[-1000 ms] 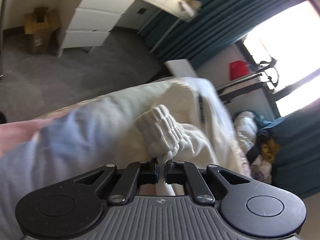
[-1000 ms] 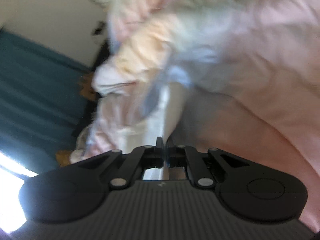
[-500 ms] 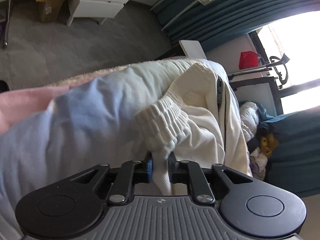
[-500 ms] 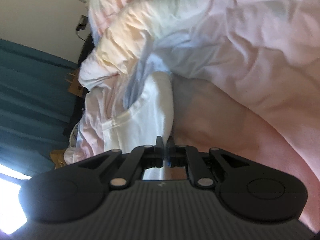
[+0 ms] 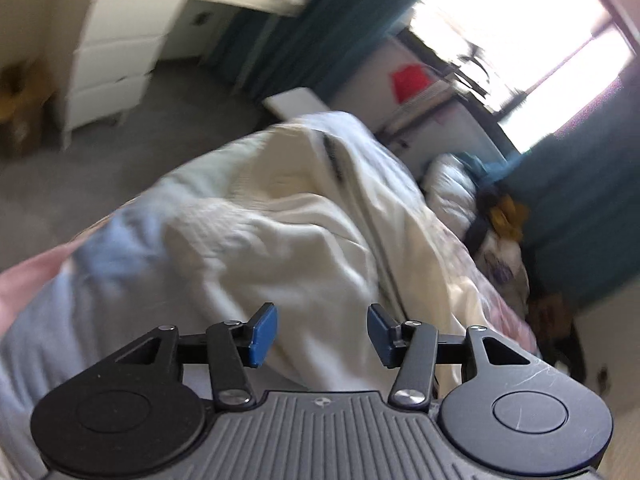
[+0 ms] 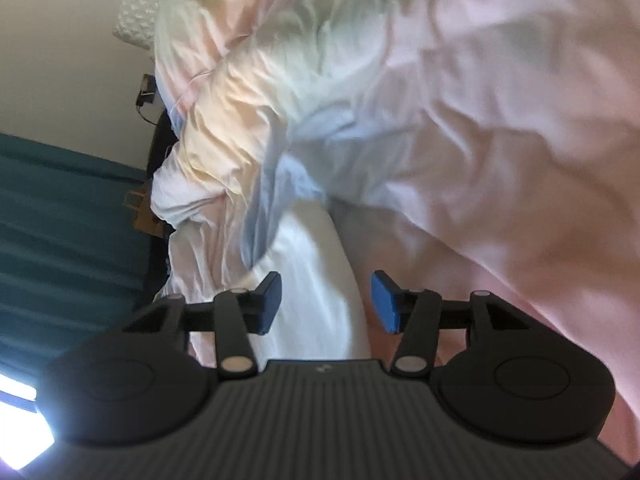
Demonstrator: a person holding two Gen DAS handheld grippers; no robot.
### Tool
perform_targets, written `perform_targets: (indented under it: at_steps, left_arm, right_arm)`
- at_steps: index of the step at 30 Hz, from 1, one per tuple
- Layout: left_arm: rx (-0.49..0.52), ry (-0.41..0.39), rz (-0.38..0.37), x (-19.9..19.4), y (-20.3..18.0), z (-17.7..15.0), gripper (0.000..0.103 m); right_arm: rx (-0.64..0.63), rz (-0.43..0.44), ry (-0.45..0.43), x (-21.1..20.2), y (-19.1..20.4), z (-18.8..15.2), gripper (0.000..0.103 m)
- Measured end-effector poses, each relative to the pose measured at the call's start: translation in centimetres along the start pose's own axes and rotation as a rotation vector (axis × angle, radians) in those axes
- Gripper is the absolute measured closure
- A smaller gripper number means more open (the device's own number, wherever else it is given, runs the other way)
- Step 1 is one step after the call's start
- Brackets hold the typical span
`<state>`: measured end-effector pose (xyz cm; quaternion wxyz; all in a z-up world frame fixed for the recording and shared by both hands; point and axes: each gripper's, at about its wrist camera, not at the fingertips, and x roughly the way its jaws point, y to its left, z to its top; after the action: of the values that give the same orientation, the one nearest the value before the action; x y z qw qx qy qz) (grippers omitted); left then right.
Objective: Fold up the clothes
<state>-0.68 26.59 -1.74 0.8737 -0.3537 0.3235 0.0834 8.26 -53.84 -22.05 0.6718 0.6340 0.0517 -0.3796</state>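
Tongs both just opened | cream garment (image 5: 304,232) released, on pink bedding (image 6: 500,120)

Daylight, strong: window (image 5: 520,20) blown out to white glare. Motion blur throughout both views, heaviest on drawers (image 5: 116,68). Fisheye bending at edges. Right-wrist foreground underexposed; glare patch at lower-left corner.

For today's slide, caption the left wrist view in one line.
Left hand-held gripper, jaws just opened and empty, above a cream garment on the bed.
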Motion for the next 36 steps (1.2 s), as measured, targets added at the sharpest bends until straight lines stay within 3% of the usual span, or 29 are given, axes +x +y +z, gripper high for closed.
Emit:
perform_targets:
  at_steps: [4,6,10,12,17,19,21,25,30,33,35,36]
  left_arm:
    - [0.173,-0.015,-0.031,1.6,-4.4,-1.7,0.047]
    - [0.222,-0.011,-0.044,3.2,-6.2,-2.8,0.046]
    - [0.243,0.046,-0.1,7.1,-8.4,-4.5,0.046]
    - [0.264,0.056,-0.121,8.8,-9.3,-5.2,0.046]
    - [0.36,0.118,-0.131,11.7,-10.1,-7.1,0.046]
    - [0.364,0.126,-0.125,11.9,-9.5,-7.6,0.046]
    - [0.357,0.141,-0.125,12.2,-9.0,-7.9,0.046]
    - [0.375,0.136,-0.152,12.5,-9.2,-8.3,0.046]
    - [0.511,0.116,-0.188,11.5,-10.8,-9.9,0.044]
    - [0.558,0.113,-0.203,11.0,-11.4,-10.9,0.043]
    - [0.573,0.106,-0.208,10.8,-12.0,-11.2,0.042]
    - [0.579,0.099,-0.21,10.6,-12.2,-11.3,0.041]
  right_arm:
    - [-0.178,0.03,0.069,3.8,0.9,1.0,0.051]
    - [-0.201,0.015,0.101,5.3,0.3,0.9,0.053]
    - [-0.277,0.018,0.085,5.5,0.9,0.7,0.088]
    - [-0.297,0.04,0.058,5.0,1.4,0.9,0.096]
    - [-0.302,0.079,-0.086,2.7,2.1,2.0,0.097]
    - [-0.291,0.05,-0.132,2.3,1.9,2.3,0.098]
    - [-0.278,0.004,-0.12,2.8,1.4,2.5,0.098]
    - [-0.33,-0.056,-0.085,3.4,1.2,2.1,0.094]
    - [-0.517,-0.129,-0.138,0.7,4.1,0.5,0.088]
    - [-0.616,-0.146,-0.204,-1.6,5.6,-0.6,0.07]
    - [-0.654,-0.117,-0.24,-3.1,6.5,-1.0,0.045]
    - [-0.672,-0.088,-0.25,-3.9,7.0,-1.3,0.041]
